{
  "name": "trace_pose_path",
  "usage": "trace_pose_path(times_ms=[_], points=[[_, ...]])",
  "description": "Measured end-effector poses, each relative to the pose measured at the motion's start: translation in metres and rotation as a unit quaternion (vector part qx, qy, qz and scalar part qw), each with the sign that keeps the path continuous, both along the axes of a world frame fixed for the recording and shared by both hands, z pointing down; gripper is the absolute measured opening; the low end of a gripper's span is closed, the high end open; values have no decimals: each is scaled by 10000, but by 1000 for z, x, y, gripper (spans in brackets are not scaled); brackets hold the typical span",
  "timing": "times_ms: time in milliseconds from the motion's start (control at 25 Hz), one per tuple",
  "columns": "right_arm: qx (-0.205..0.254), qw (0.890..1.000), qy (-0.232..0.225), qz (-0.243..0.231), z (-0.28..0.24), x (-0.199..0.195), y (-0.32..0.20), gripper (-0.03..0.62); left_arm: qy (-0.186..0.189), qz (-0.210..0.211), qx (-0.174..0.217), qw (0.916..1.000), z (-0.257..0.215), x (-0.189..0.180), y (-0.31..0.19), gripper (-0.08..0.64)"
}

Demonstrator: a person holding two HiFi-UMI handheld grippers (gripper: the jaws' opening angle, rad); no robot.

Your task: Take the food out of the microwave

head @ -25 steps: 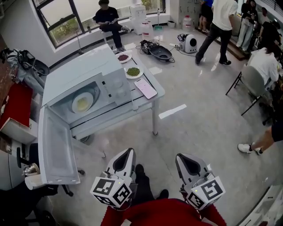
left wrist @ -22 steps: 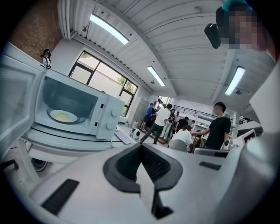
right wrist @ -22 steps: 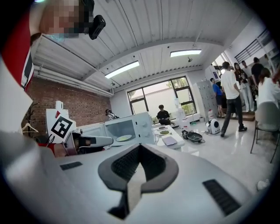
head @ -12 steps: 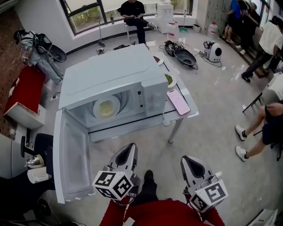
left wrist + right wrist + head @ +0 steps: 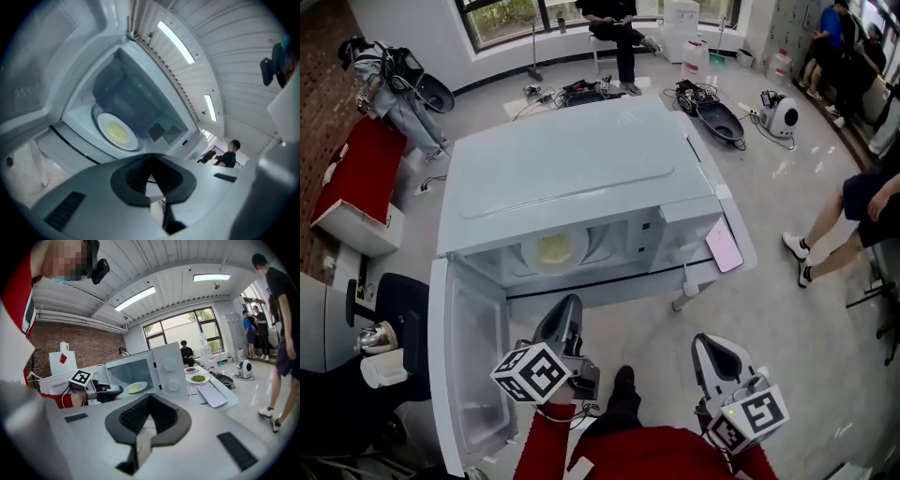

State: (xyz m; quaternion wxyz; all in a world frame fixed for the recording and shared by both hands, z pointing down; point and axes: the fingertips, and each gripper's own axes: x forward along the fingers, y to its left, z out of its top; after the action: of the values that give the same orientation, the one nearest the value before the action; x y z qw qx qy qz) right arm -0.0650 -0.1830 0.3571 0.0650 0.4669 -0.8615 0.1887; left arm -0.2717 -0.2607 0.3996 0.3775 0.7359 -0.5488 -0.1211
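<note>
A white microwave (image 5: 572,183) stands on a table with its door (image 5: 467,361) swung open to the left. Inside lies a white plate of yellow food (image 5: 553,250), also seen in the left gripper view as the plate (image 5: 117,132) on the turntable and in the right gripper view as the plate (image 5: 136,387). My left gripper (image 5: 569,304) is shut and empty, just in front of the opening and short of the plate. My right gripper (image 5: 706,345) is also shut and empty, lower right, away from the microwave. From the right gripper view, the left gripper (image 5: 111,391) points at the cavity.
A pink phone (image 5: 723,246) lies on the table's right edge. Two small dishes (image 5: 197,378) sit behind the microwave. The open door juts toward my left side. A person's legs (image 5: 844,220) stand at right; a red box (image 5: 356,178) and black chair (image 5: 394,309) are at left.
The view has closed in on the microwave, which now fills the middle. My left gripper has moved forward and up toward the open cavity; the right one stays low.
</note>
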Motion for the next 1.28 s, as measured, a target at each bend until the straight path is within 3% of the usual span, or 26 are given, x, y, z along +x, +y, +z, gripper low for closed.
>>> trace_pose_path(times_ms=[280,480,560,680,760,960,1280], points=[[-197,9998,84,-57,6,-15,-21,11,837,-283,-394,9953,20,-23,-26,9],[-296,9994,143,-48,8,-22,-29,11,1473,-598,-728,9846,36,-39,-36,26],[-341,9993,153,-39,9,-24,-31,11,1939,-732,-871,9744,43,-43,-38,48],[-396,9991,159,-47,11,-28,-33,11,3051,-886,-945,9435,45,-40,-45,91],[-421,9989,171,-65,12,-30,-34,11,3464,-941,-944,9286,45,-39,-50,94],[-479,9986,202,-75,14,-33,-36,11,3652,-1095,-1034,9187,49,-43,-57,94],[-552,9982,237,-42,16,-36,-39,11,4136,-1385,-1328,8900,55,-46,-55,72]])
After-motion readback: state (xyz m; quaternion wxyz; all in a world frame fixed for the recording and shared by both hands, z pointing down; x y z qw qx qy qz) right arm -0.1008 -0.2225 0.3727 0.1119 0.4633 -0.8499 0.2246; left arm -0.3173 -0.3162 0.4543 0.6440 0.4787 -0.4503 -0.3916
